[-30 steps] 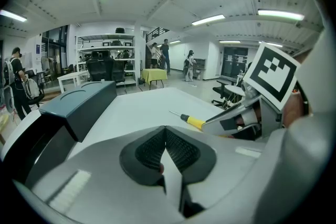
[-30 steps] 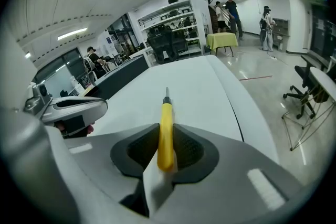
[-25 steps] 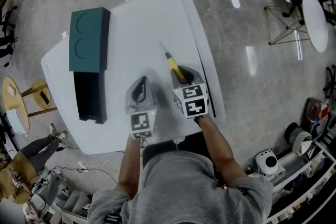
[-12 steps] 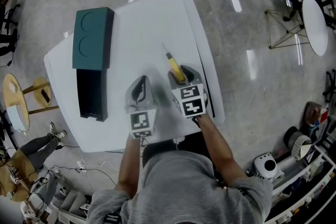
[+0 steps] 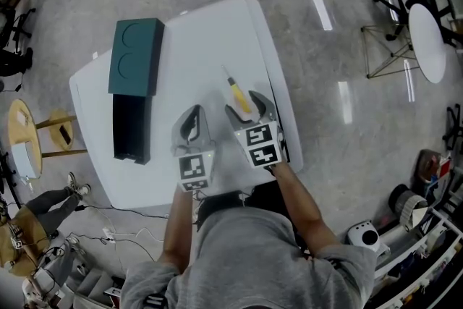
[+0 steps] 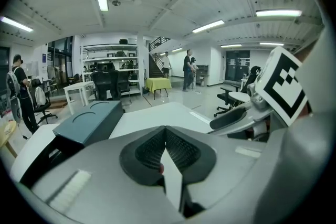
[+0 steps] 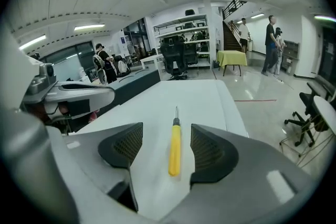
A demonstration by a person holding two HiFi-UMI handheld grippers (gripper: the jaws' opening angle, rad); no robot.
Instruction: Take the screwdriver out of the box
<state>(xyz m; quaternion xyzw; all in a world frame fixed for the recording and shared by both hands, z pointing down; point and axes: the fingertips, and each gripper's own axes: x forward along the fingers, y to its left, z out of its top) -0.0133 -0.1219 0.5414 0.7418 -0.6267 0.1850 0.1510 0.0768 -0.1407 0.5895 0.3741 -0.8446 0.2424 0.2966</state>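
Note:
The yellow-handled screwdriver lies flat on the white table, tip pointing away from me. My right gripper hovers just above its handle with the jaws opening wide. In the right gripper view the screwdriver rests on the table between the pads, which stand apart from it. My left gripper hangs beside it to the left, shut and empty; its pads meet. The teal box with its black open part sits at the table's left side.
The table's right edge runs close beside my right gripper. On the floor stand a round white table with chairs at the right and a wooden stool at the left. Several people stand far off.
The right gripper's jaws have spread and let go of the screwdriver handle, which now lies on the table. Both grippers have lifted a little.

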